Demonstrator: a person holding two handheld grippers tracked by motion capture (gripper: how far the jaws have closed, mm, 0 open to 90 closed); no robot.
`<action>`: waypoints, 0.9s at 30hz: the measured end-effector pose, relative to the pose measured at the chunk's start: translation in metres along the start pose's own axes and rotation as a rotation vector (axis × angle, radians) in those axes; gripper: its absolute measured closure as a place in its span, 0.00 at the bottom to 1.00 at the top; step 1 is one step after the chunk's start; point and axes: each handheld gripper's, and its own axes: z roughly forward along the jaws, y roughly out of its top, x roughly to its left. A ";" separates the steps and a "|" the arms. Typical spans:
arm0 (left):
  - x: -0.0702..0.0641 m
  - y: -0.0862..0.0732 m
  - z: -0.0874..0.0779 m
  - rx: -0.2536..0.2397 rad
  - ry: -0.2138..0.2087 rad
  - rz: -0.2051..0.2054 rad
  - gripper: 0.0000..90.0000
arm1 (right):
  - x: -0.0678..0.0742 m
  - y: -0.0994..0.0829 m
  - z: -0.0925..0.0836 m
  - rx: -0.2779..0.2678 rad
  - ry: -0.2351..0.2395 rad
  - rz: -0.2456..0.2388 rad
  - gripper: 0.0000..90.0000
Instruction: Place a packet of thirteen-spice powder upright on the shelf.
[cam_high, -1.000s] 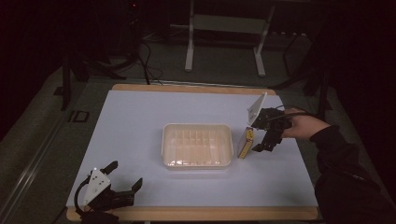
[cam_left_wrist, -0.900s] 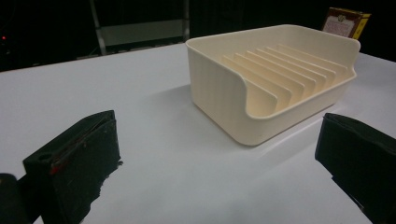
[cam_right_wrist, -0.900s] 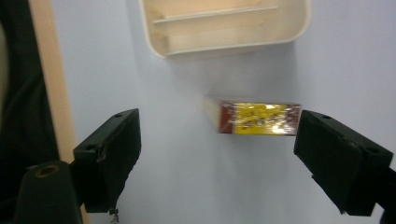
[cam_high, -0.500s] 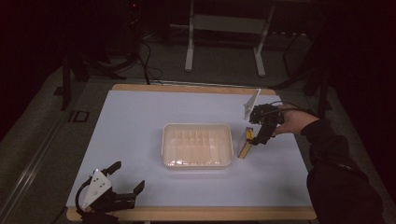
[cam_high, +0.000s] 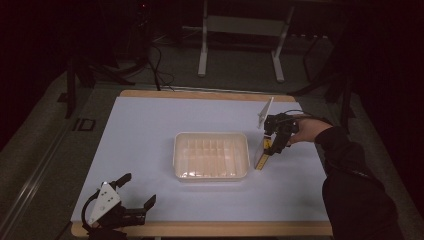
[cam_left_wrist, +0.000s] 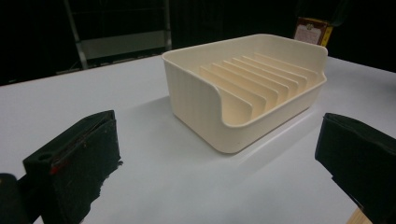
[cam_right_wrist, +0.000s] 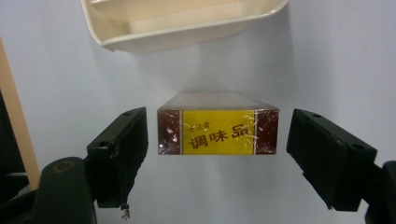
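Hovering my right claw over the seasoning box, I see its yellow-labelled end face squarely between my two jaws, which stand spread with a gap on either side, gripping nothing. In the high view the box sits right of centre, just beside the right wall of the cream slotted tray, its long axis running away from me toward the lower part of that frame. That long axis points straight ahead of this claw, so I judge closing across the narrow width is what the next move needs. My left claw rests released on the surface at the lower left, well apart from the box, so the right is far nearer.
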 end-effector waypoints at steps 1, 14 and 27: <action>0.000 0.000 0.000 0.001 0.000 -0.001 0.00 | 0.000 0.000 0.002 0.005 0.006 0.000 0.24; 0.000 0.000 -0.001 0.004 0.002 0.001 0.00 | -0.007 0.000 0.018 0.042 0.052 -0.009 0.35; -0.001 0.000 0.000 0.004 -0.002 0.001 0.00 | 0.000 -0.001 0.004 0.052 0.037 -0.083 0.35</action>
